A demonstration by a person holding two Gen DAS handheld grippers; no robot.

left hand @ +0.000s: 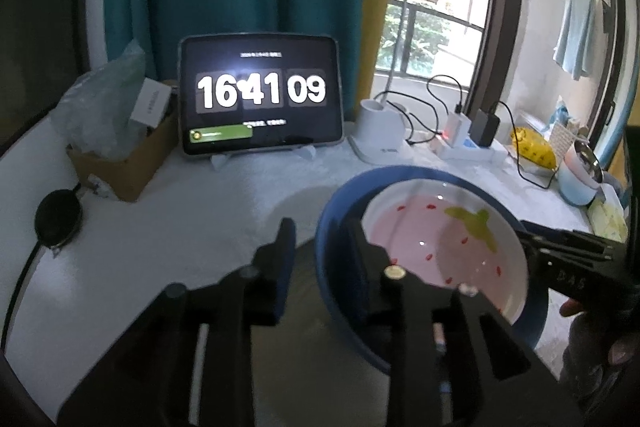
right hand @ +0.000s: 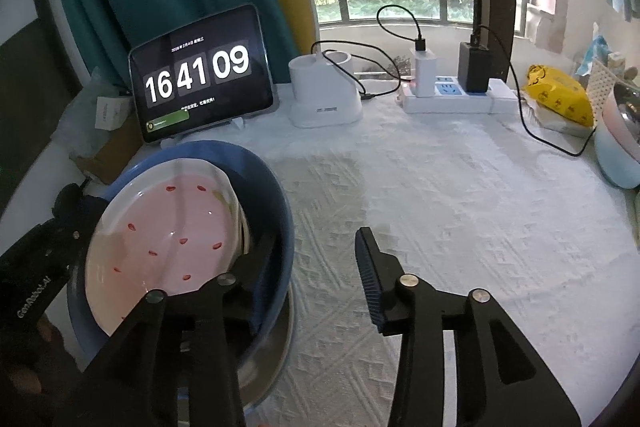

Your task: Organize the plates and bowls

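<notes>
Item: glossy pink strawberry-print plate [right hand: 168,239], lower left of the right wrist frame, nested tilted inside a deep blue bowl [right hand: 276,195].

Left gripper [left hand: 324,259] and right gripper [right hand: 316,255]: fingers spread wide, straddling opposite bowl walls, gripping nothing.

Stacking appears done; final placement possibly outstanding.

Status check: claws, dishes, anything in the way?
Both claws open, straddling blue bowl rim. Pink plate tilted inside. Cloth ahead bare.

Blue bowl [left hand: 334,247] sitting on white-clothed bench [right hand: 440,207], apparently atop grey metal dish [right hand: 276,359] showing at its lower edge. Pink strawberry-print plate [left hand: 444,247], white-rimmed, green leaf mark, red seed marks, lying tilted inside blue bowl, leaning on its wall.
</notes>
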